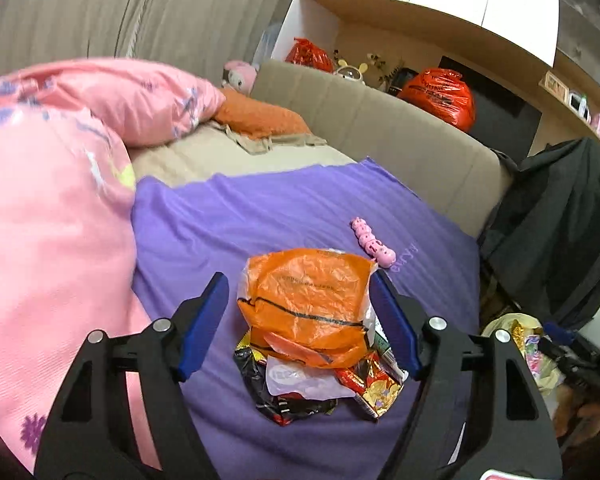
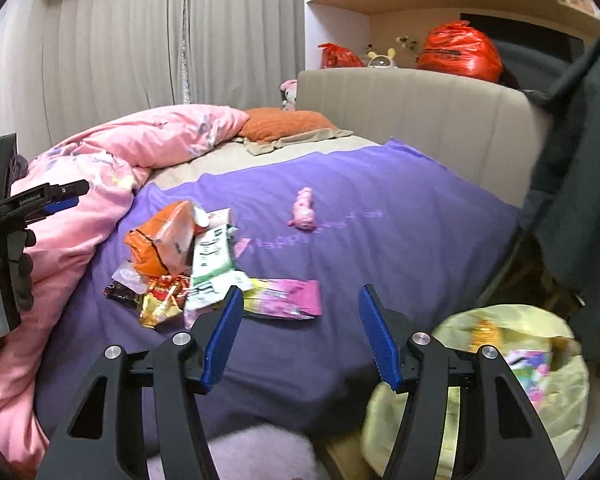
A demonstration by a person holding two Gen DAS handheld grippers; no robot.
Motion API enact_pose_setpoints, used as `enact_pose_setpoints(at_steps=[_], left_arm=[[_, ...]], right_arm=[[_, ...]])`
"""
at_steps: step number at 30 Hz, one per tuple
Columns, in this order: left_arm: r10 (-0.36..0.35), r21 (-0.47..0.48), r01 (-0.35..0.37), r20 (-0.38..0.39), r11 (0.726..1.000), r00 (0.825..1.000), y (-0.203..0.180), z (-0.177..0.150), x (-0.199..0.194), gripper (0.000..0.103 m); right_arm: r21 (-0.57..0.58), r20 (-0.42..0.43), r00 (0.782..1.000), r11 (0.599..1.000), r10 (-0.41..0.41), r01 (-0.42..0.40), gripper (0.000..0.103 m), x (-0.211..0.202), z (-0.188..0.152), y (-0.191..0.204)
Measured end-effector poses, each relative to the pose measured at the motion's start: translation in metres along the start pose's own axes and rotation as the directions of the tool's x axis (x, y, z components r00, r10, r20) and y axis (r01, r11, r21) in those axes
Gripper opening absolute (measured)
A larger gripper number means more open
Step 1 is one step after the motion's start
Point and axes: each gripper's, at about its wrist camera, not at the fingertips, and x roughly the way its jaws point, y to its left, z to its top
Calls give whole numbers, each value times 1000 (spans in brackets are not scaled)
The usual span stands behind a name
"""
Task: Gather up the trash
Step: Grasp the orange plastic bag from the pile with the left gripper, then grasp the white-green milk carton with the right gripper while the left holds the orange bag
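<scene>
Bed with purple blanket [image 1: 228,216] spread across its near half; pink duvet [image 1: 52,184] bunched along the left side, orange pillow [image 1: 260,118] at the head against the beige headboard [image 1: 380,128]. Trash pile on the blanket: orange plastic bag [image 1: 306,300] on top, a red-and-gold snack wrapper [image 1: 374,392] and a black wrapper [image 1: 288,404] beneath it, a white-and-green packet [image 2: 210,268] leaning on the pile's right side, and a pink-and-yellow wrapper [image 2: 284,300] lying flat just beside the pile. Left hand-held gripper [image 1: 300,320] — jaws spread wide, one blue pad on each side of the orange bag, the right pad close against the bag's edge; whether it touches cannot be told. Right hand-held gripper [image 2: 300,336] — jaws wide, holding nothing, over bare blanket near the bed's edge, the pink-and-yellow wrapper just past its left fingertip. Small pink toy [image 2: 304,210] lies on the blanket, well apart from the pile. Pale yellow bag [image 2: 540,360] stands open off the bed's right edge with wrappers inside. Two red plastic bags [image 2: 460,50] sit on the shelf behind the headboard; grey curtains [image 2: 172,40] hang behind the bed.
</scene>
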Motion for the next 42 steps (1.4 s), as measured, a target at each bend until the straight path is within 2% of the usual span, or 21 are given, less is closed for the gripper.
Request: enact_pose_setpoints(at_steps=[4,6,9,13,18,20,21,22,23,24,26,28,31,33,37,42], left_arm=[[-55,-1,55,-97,998,994,3,-7,31,70],[-70,-3,70,-127,998,989,7,-9,44,70],[-38,9,39,-148,999,988,10,-7,68,70],[18,5,-17,-169,1000,985,20,-5,102,70],[5,-121,-38,-268,992,964,54,-17,140,68],[-36,-169,-18,-312,985,949,62,-22,146,52],[-84,-209,16,-322,978,943,65,-22,147,47],[-163,-269,74,-327,960,931,69,-22,146,36],[-186,-283,93,-324,955,927,69,-21,144,29],[-196,-283,106,-314,953,929,68,-20,140,25],[-179,-239,112,-278,964,944,60,-16,127,20],[-156,-186,113,-236,976,959,50,-9,112,19],[-20,-15,17,-152,1000,988,27,4,82,19],[32,52,-26,-111,998,993,18,9,68,19],[81,42,-78,-81,996,993,23,16,57,19],[94,-2,-95,-77,996,993,35,19,55,19]], right_arm=[[35,-18,998,998,57,-57,56,26,-4,22],[27,-17,998,998,57,-57,56,34,-7,30],[-43,-14,1000,999,27,-27,56,45,-14,47],[-68,-44,997,996,62,-65,56,59,-22,54],[-47,-69,992,993,105,-109,56,73,-26,55],[-58,-76,991,992,106,-110,56,79,-23,56],[-62,-77,991,992,109,-114,56,82,-22,58],[-69,-79,990,990,115,-120,56,86,-18,60],[-75,-80,990,990,115,-121,56,90,-13,61],[-87,-81,990,989,115,-122,56,94,-8,64],[-107,-85,989,986,119,-128,56,103,2,69],[-145,-120,986,980,118,-135,56,120,13,79],[-177,-168,978,972,124,-154,56,142,24,91],[-188,-205,970,967,132,-172,56,158,32,100],[-241,-249,964,958,95,-156,56,185,48,117],[-262,-348,936,952,58,-156,56,224,61,128]])
